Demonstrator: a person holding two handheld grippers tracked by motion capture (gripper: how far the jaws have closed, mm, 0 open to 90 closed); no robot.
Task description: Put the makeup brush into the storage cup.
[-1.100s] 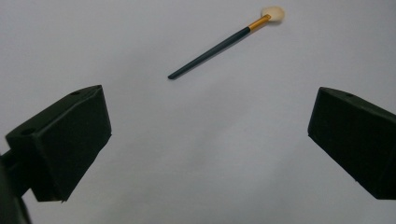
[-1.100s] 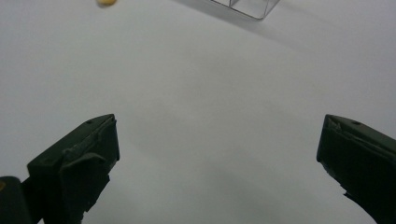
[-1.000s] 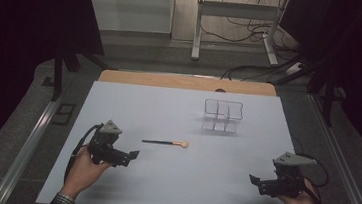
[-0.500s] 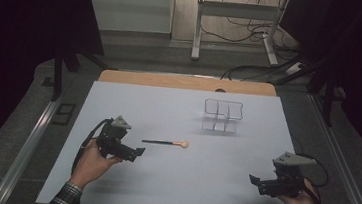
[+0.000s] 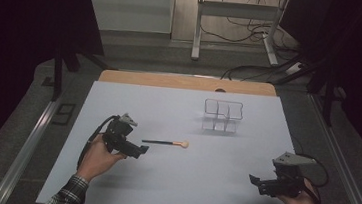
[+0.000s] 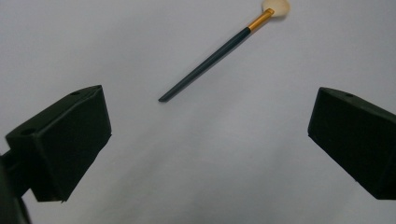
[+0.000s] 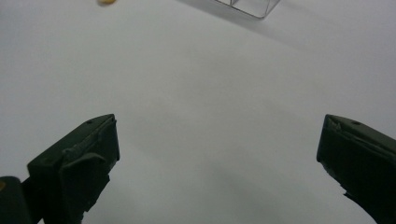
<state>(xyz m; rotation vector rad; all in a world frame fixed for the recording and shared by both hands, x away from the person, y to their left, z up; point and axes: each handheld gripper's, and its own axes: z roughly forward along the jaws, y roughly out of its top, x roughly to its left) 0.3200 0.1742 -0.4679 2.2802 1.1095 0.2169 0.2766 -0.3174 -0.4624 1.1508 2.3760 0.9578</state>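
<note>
A makeup brush (image 5: 165,142) with a dark handle, gold ferrule and pale tip lies flat on the white table (image 5: 170,191), tip pointing right. My left gripper (image 5: 140,151) is open just left of the handle's end, a little short of it. In the left gripper view the brush (image 6: 219,49) lies ahead of the left gripper (image 6: 205,140), slanting up to the right, with nothing between the jaws. My right gripper (image 5: 255,182) is open near the front right of the table, over bare surface; the right gripper (image 7: 215,163) holds nothing.
A clear plastic organiser (image 5: 223,116) with several compartments stands behind and right of the brush; its corner (image 7: 247,7) appears at the top of the right gripper view. A wooden strip (image 5: 186,82) borders the table's far edge. Cables and a stand (image 5: 237,17) lie on the floor beyond.
My left gripper has moved forward and to the right, closing in on the brush handle's end. The right gripper and the brush have stayed where they were.
</note>
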